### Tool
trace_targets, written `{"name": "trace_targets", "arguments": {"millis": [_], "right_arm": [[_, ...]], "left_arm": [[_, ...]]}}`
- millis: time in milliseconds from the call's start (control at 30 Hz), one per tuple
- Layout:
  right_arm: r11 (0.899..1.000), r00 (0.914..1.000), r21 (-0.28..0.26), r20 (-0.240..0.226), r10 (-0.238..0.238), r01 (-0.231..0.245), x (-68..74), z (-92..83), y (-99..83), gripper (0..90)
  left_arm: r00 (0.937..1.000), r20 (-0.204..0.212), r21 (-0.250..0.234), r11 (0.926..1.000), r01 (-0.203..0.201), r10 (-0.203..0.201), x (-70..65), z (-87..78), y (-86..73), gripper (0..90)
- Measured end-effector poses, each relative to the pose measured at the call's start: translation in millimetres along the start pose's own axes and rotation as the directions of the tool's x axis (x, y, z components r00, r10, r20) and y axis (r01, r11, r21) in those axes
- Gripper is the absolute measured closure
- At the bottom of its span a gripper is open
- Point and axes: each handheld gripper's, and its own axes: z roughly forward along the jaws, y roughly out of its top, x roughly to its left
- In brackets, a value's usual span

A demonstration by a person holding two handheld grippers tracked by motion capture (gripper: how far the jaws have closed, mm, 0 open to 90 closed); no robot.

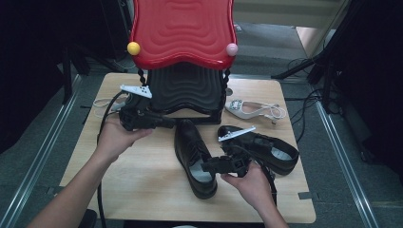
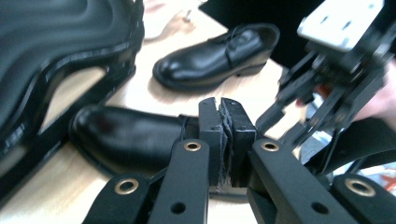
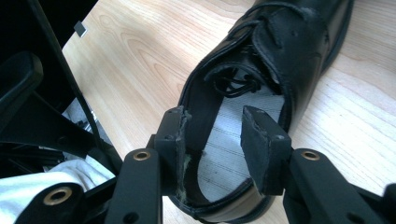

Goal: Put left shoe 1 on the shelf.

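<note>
My right gripper (image 3: 212,140) has its jaws open astride the near shoe's (image 1: 194,156) heel rim (not yet clamped), mid-table. The left gripper (image 2: 223,126), pinched shut and empty, hovers by the rack (image 1: 185,90). Both shoes remain unshelved, I judge.

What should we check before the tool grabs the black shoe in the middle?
1. Right tool open: ok, its jaws stand apart.
2. Right tool lined up: ok, the jaws seem to straddle the side wall of the middle shoe near its heel.
3. Grip made: not ok, the pads are not yet pressing on the wall.
4. Left tool free: cannot tell. It is shut near the shoe's toe, but a thin thing pinched between the pads would not show.
5. Other shoe out of the way: ok, it lies apart from the middle shoe.
6. Shoe steady: ok, it sits flat on the table.
</note>
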Motion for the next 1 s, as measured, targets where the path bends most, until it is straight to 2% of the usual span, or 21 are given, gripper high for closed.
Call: {"name": "trace_targets", "arguments": {"millis": [133,200,233,333,467,500,567,700,800,833,867,900,1000], "right_arm": [[1.0,0.9999,0.014,-0.004,-0.01,0.01,3.3,4.7,2.9,61.9],[0.999,0.9999,0.032,-0.002,-0.011,0.011,5.2,10.1,5.5,61.7],[0.999,0.9999,0.032,-0.002,-0.011,0.011,5.2,10.1,5.5,61.7],[0.998,0.9998,0.054,-0.006,-0.021,0.021,8.3,17.8,7.9,61.4],[0.996,0.9997,0.083,-0.008,-0.022,0.022,10.6,30.1,12.6,61.2],[0.995,0.9997,0.095,-0.006,-0.022,0.022,10.8,33.6,13.9,61.1],[0.993,0.9999,0.114,-0.007,-0.015,0.015,11.9,40.9,15.8,60.9],[0.989,0.9995,0.148,-0.001,-0.031,0.03,13.6,55.5,17.5,60.8],[0.983,0.9998,0.18,0.0,-0.022,0.022,14.6,67.6,19.1,60.6],[0.983,0.9998,0.18,0.0,-0.022,0.022,14.6,67.6,19.1,60.6],[0.98,0.9988,0.195,0.013,-0.046,0.043,15.0,74.8,19.8,60.6],[0.98,0.9988,0.195,0.013,-0.046,0.043,15.0,74.8,19.8,60.6],[0.977,0.9994,0.209,0.013,-0.032,0.029,12.3,81.3,21.8,61.2]], "left_arm": [[0.9997,-0.009,0.001,0.9998,-0.021,0.021,1.3,-7.3,22.4,88.0],[0.9996,0.006,-0.006,0.9996,-0.027,0.027,3.0,-11.9,37.0,88.0],[0.9996,0.006,-0.006,0.9996,-0.027,0.027,3.0,-11.9,37.0,88.0],[0.9986,-0.008,-0.005,0.9986,-0.052,0.052,5.1,-15.5,52.1,87.9],[0.9974,0.005,-0.006,0.9974,-0.071,0.071,7.3,-17.4,69.0,87.9],[0.9969,-0.003,-0.006,0.9969,-0.079,0.079,7.4,-18.1,73.1,87.8],[0.9968,0.005,-0.009,0.9968,-0.079,0.079,9.0,-19.7,81.3,87.9],[0.9961,0.019,-0.03,0.9959,-0.086,0.086,12.7,-25.0,96.9,88.0],[0.9947,-0.021,-0.038,0.9941,-0.101,0.101,14.5,-29.4,113.2,88.4],[0.9947,-0.021,-0.038,0.9941,-0.101,0.101,14.5,-29.4,113.2,88.3],[0.993,-0.025,-0.047,0.9921,-0.116,0.115,15.9,-31.3,121.7,88.3],[0.993,-0.025,-0.047,0.9921,-0.116,0.115,15.9,-31.3,121.7,88.3],[0.9896,-0.056,-0.044,0.9898,-0.135,0.133,16.8,-32.2,135.2,88.3]]}}
